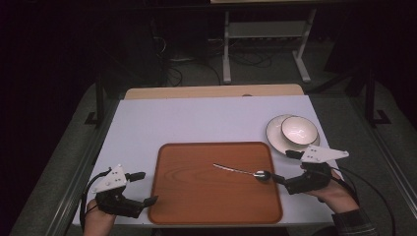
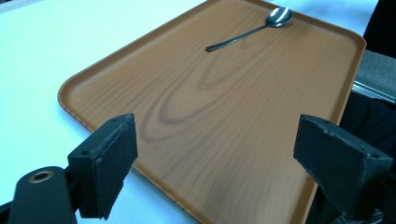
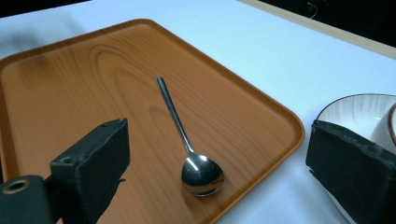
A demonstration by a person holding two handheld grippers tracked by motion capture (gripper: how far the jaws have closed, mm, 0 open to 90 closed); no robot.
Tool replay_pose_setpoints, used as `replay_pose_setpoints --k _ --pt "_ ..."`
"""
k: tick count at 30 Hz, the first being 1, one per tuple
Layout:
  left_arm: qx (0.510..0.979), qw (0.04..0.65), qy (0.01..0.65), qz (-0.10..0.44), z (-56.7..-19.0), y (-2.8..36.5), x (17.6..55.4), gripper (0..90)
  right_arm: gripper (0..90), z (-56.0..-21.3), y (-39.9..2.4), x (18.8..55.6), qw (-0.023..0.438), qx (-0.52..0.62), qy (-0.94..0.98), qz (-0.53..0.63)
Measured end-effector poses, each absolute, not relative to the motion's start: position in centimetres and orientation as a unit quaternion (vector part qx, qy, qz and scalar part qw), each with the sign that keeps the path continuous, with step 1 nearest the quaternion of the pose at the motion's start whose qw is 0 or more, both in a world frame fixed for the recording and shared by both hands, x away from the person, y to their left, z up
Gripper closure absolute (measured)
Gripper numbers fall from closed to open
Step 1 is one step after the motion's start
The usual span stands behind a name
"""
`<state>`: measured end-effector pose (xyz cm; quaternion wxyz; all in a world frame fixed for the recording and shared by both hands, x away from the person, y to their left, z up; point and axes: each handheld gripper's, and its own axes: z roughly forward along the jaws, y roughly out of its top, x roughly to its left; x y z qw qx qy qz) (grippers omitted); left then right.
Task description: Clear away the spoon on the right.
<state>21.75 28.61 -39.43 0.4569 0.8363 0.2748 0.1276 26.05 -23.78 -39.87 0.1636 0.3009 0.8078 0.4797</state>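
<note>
Right gripper [image 1: 285, 168] spread, empty, just right of spoon [image 1: 241, 171] lying flat on tray [image 1: 196, 206], apparently released there. Left gripper [image 1: 145, 188] spread, idle at tray's left.

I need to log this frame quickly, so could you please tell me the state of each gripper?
Left gripper: open, holding nothing, over the wooden tray.
Right gripper: open, holding nothing; the spoon lies free on the tray.

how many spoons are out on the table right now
1. The spoon lies flat on the tray, bowl end near the tray's right edge, just ahead of the open right claw. Nothing else like it shows; the bowl looks empty.
</note>
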Motion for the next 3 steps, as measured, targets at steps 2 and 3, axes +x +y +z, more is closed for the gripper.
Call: replay_pose_setpoints --k 2,3 --pt "0.836 0.457 0.274 0.128 -39.43 28.61 21.78 13.0 4.9 -39.66 -23.82 25.98 0.166 0.301 0.804 0.485" --pt "0.836 0.457 0.274 0.128 -39.43 28.61 21.78 13.0 4.8 -39.58 -23.76 25.95 0.167 0.298 0.804 0.487"
